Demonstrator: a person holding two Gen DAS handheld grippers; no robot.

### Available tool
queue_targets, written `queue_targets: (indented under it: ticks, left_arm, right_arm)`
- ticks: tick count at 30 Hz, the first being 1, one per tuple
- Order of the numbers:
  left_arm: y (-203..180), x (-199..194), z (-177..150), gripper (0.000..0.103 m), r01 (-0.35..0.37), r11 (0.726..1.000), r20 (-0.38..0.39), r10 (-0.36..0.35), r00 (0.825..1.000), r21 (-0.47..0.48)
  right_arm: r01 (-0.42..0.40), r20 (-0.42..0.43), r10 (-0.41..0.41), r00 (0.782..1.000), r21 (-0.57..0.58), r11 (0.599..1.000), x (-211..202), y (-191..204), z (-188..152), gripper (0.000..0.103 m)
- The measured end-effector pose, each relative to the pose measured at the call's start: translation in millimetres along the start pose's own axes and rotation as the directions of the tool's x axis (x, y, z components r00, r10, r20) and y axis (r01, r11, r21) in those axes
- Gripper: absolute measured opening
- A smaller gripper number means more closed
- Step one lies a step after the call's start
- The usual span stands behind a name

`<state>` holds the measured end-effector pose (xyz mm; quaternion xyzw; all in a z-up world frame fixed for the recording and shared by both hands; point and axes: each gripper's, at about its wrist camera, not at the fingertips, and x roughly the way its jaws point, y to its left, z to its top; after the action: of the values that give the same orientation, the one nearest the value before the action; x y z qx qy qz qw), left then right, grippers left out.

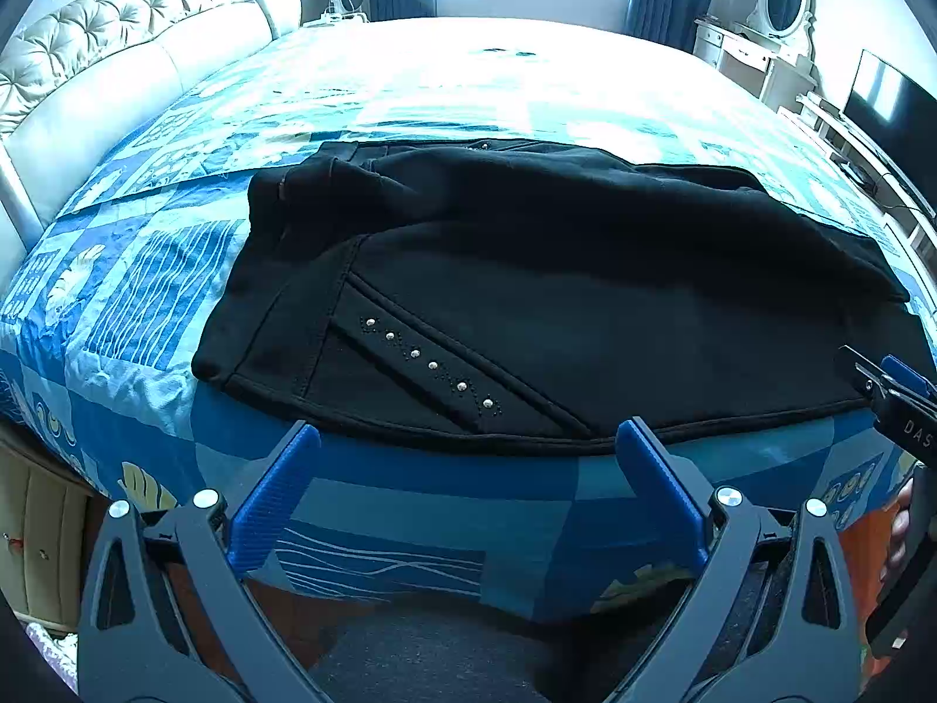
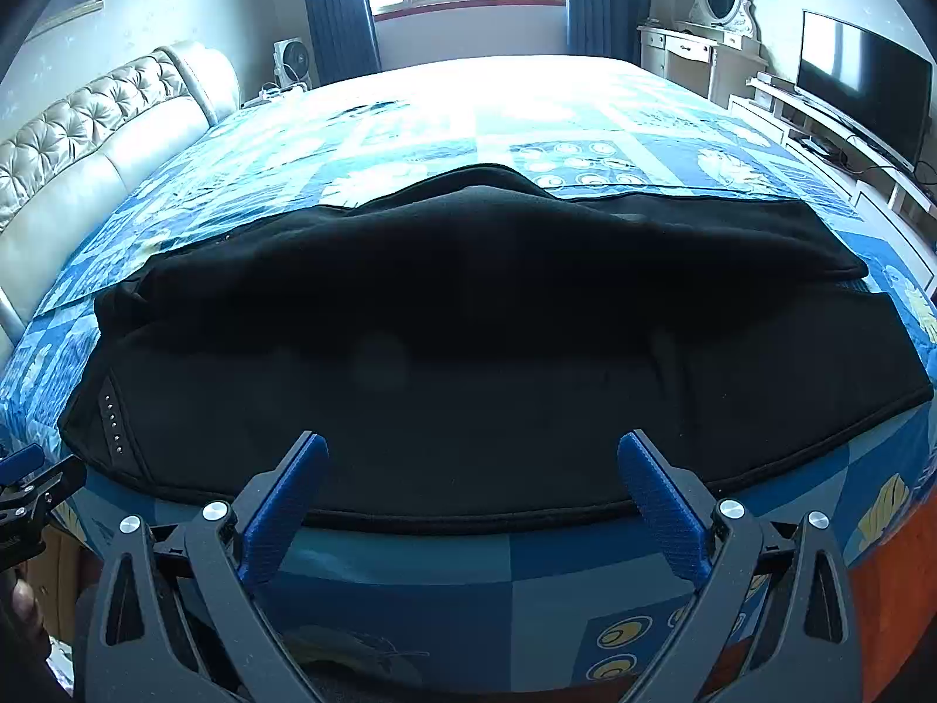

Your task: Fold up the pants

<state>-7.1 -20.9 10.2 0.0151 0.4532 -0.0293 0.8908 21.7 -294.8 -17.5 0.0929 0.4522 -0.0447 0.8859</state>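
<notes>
Beside black pants (image 1: 527, 293) with both grippers' fingers spread wide, the right gripper (image 1: 896, 410) reads "DAS".

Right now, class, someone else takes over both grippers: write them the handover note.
Left gripper: open, empty, just short of the near hem.
Right gripper: open, empty, fingertips over the near hem, not gripping.
Black pants: lying across the blue patterned bedspread, studded pocket at the left end, upper layer lumpy and lying over the lower one.
Done: the pants look folded over once lengthwise.
Left: smooth the bulge, then probably fold end to end.
</notes>
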Motion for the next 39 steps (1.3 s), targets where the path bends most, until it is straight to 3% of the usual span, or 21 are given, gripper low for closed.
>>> queue_targets:
  ticks: [39]
  left_arm:
    - [2.7,3.0,-1.6,0.101,-0.002,1.0,-0.007,0.002,1.0,-0.006]
  right_arm:
    - [0.003,-0.009,-0.003,1.0,-0.015,1.0,6.3,7.3,-3.5,0.099]
